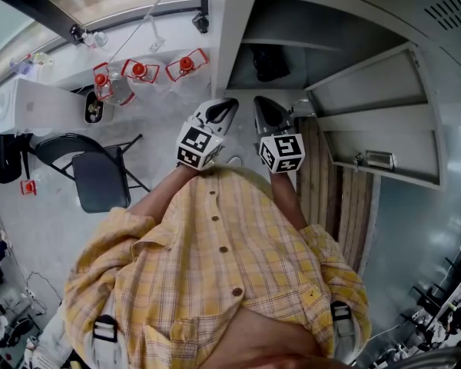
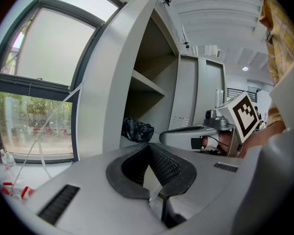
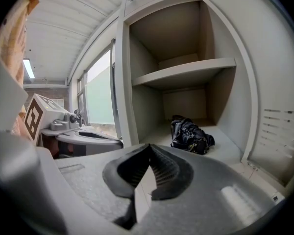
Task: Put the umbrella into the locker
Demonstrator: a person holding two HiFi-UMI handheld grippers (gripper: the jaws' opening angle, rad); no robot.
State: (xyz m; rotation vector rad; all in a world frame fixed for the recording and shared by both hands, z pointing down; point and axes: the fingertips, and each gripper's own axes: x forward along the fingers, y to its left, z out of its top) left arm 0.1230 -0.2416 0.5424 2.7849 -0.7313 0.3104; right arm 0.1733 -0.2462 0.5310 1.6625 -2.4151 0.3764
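Black folded umbrella [image 3: 191, 136] is lying on the floor of the locker [image 3: 228, 97], in the compartment under the shelf [image 3: 186, 75], set toward the back, centre-right in the right gripper view. Nothing is touching it. Left gripper [image 2: 149, 148] is hovering in front of the opening with its ribbed pads pressed together and nothing between them. Right gripper [image 3: 149, 150] is sitting just beside it, jaws likewise closed and gripping nothing. In the head view both are showing side by side at centre frame, pointing at the locker mouth and well short of the umbrella. Door [image 1: 384, 98] is standing wide open at the right of that view. Judgement: placement is looking complete, since the umbrella is resting fully inside and is free of both tools; the step in hand is reading as the pull-away after release. Next move, if any, is probably swinging the door shut. That is calling for a closed jaw tip pushing on the door's outer edge, with the other gripper keeping clear of the frame.
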